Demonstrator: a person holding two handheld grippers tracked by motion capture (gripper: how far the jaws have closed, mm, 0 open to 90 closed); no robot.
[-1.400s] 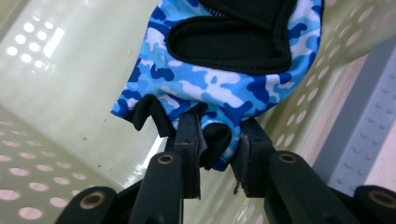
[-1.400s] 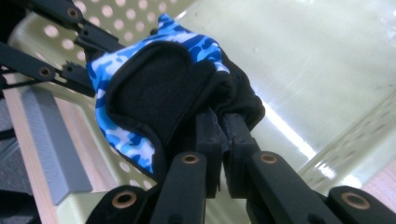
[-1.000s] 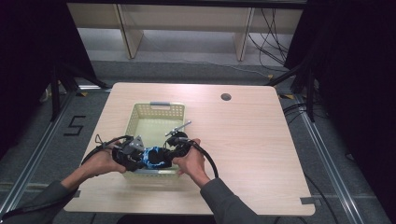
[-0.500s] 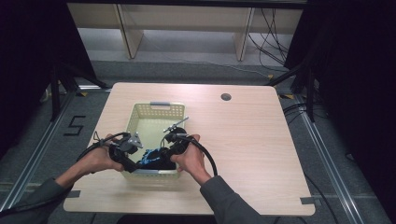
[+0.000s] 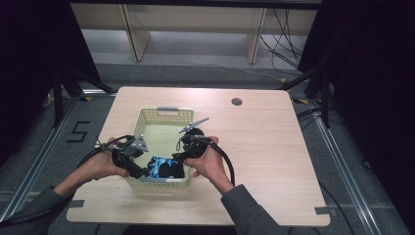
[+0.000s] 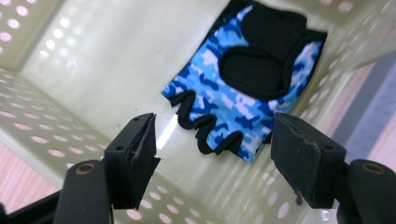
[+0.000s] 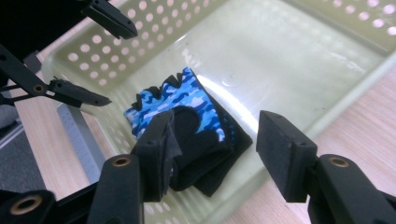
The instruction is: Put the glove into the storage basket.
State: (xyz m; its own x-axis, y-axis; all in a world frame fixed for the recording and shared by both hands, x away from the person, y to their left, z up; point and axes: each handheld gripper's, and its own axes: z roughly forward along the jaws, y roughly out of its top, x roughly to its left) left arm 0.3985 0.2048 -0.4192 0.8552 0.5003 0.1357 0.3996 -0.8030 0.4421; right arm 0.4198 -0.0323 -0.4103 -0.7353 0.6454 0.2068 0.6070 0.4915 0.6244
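**Glove lies in the basket, both grippers released**

A blue camouflage fingerless glove (image 5: 160, 167) with black palm pads lies flat on the floor of a pale yellow perforated basket (image 5: 161, 115), in its near part, close to the near wall. The basket stands on a light wooden worktop (image 5: 264, 147), left of the middle, with a grey handle at its far rim.

The left gripper (image 5: 138, 169) reaches over the basket's near left corner. Its jaws have just been opening and now stand apart with nothing between them; in the left gripper view (image 6: 215, 161) the glove (image 6: 247, 84) lies on the basket floor beyond the pads, untouched, its cut-off finger ends pointing toward the gripper.

The right gripper (image 5: 180, 164) is held above the near right part of the basket, just beside the glove. Its jaws have likewise just been opening and are released; in the right gripper view (image 7: 217, 147) the glove (image 7: 187, 126) lies below and behind the pads, with no pad pressing on it. The left gripper's jaws (image 7: 100, 56) show farther off at that view's upper left, over the basket wall (image 7: 116, 60).

A round dark hole (image 5: 237, 102) sits in the worktop toward the far right.
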